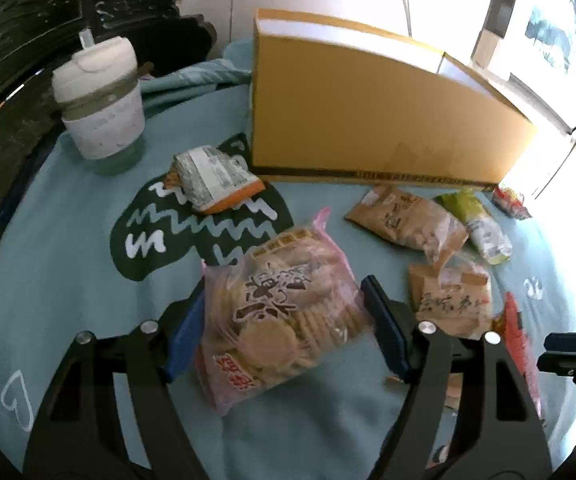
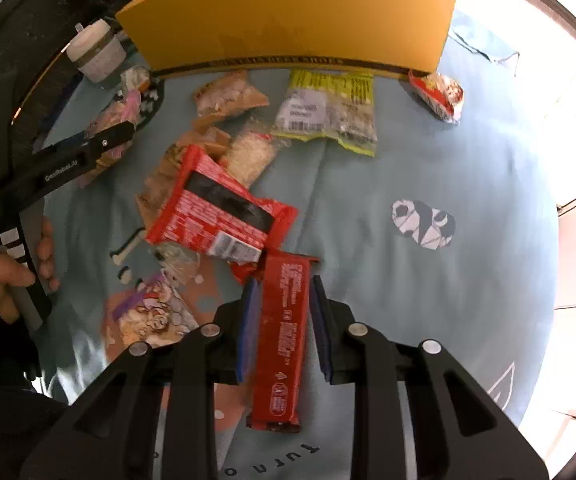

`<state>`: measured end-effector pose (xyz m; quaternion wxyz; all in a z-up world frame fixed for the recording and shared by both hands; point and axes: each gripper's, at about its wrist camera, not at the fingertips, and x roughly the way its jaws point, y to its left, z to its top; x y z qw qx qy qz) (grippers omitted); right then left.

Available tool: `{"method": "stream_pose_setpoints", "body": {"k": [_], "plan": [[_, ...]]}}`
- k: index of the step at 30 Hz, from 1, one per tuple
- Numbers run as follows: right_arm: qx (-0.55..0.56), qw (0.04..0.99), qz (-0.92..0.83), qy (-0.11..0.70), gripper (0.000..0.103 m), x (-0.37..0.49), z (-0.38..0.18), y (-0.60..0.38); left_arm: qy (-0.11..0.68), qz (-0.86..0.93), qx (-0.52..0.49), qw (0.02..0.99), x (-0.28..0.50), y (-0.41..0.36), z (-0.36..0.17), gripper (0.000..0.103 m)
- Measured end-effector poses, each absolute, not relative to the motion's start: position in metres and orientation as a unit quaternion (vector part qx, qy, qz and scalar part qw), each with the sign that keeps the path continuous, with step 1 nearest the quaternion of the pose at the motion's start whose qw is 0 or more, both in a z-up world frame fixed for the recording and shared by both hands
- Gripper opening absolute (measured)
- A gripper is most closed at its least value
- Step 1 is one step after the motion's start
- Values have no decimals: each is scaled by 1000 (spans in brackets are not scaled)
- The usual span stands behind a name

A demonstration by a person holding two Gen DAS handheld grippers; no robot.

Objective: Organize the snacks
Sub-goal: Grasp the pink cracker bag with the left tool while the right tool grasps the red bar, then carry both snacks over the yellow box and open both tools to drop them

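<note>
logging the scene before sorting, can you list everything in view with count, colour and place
cardboard box: 1, yellow-brown, far side of the cloth
cup: 1, white lidded, far left
cracker bag: 1, pink clear, between left claw fingers
red bar: 1, red, between right claw fingers
red packet: 1, red, mid cloth
green-yellow packet: 1, near the box
brown bags: 2, right of cracker bag
silver-orange packet: 1, by box corner
cloth: 1, light blue, underneath
left claw: 1, black
right claw: 1, black

Pale blue printed cloth (image 1: 67, 248) covers surface; dark carved furniture (image 1: 27, 12) behind; bright window (image 1: 548, 20) glare.
</note>
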<state>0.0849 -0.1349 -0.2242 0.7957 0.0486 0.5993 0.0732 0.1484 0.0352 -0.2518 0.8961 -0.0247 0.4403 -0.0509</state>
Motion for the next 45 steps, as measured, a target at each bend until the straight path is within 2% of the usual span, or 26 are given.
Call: {"method": "stream_pose_setpoints", "body": {"k": [4,8,10,12,15,16,17,18,25,33,45], "plan": [[60,801,79,590,26,82,-209,-139,414,-51,-38,908,145,37,-225,75],[42,787,71,612,28,78,-231,-142,400,-60,-40,914,144,31,-208,75],[25,781,71,620,41,69,-245,-139,401,-65,-39,913,142,27,-207,75],[3,773,70,631,42,63,-256,-130,405,-68,-33,911,138,22,-210,75],[-73,767,75,634,41,55,-272,-109,414,-68,-29,907,135,20,-214,75],[-91,766,83,631,32,52,-269,-103,419,-66,-29,905,134,20,-216,75],[-90,764,85,633,29,52,-266,-103,420,-64,-29,905,133,21,-216,75],[-84,768,87,628,24,51,-260,-105,420,-63,-30,905,131,22,-215,75],[35,803,95,588,24,55,-193,-148,389,-65,-33,918,119,28,-189,75],[68,840,92,531,24,73,-134,-164,340,-92,-44,935,116,12,-139,75],[63,899,85,425,24,193,-20,-180,289,-97,-58,951,204,-20,-55,76]]}}
